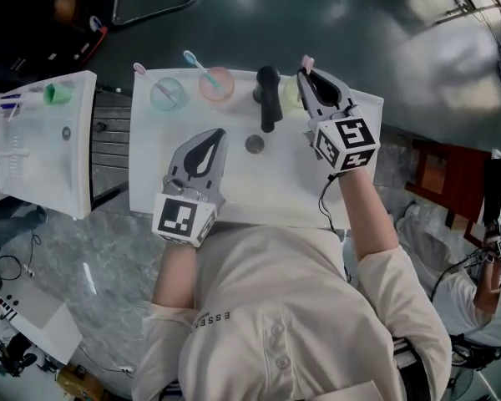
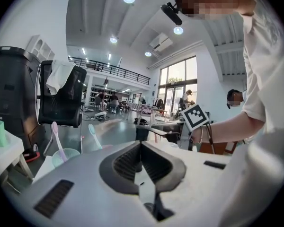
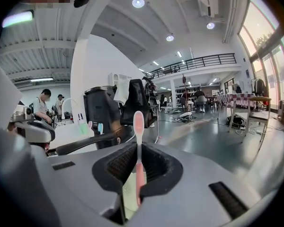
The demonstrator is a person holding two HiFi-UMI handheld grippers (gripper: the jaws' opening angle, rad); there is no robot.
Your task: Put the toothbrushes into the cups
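Your right gripper (image 1: 306, 75) is clamped on the pink toothbrush (image 1: 306, 61). It sits just to the right of the black faucet (image 1: 268, 98) in the head view, at the back edge of the white sink (image 1: 150, 182). In the right gripper view the jaws press on the pink toothbrush (image 3: 138, 126) partway along its handle, and it stands upright with its head above the jaw tips. A pale yellow cup (image 1: 290, 96) stands between the faucet and this gripper, right beside the jaws. The brush is above that cup's rim, and I cannot tell whether its lower end is inside.

Your left gripper (image 1: 216, 134) has its jaws together with nothing between them, which the left gripper view (image 2: 141, 143) shows plainly. It hovers over the sink in front of the faucet and to its left, near the round drain (image 1: 255, 144).

Two more cups stand along the back edge to the left of the faucet. The pink cup (image 1: 219, 84), nearer the faucet, holds a blue toothbrush (image 1: 196, 63) that leans left. The teal cup (image 1: 166, 94), farther from the faucet, holds a lilac toothbrush (image 1: 139, 70) that also leans left. The left gripper view shows the lilac toothbrush (image 2: 57, 136) and the blue toothbrush (image 2: 93, 135) left of the faucet (image 2: 142, 132).
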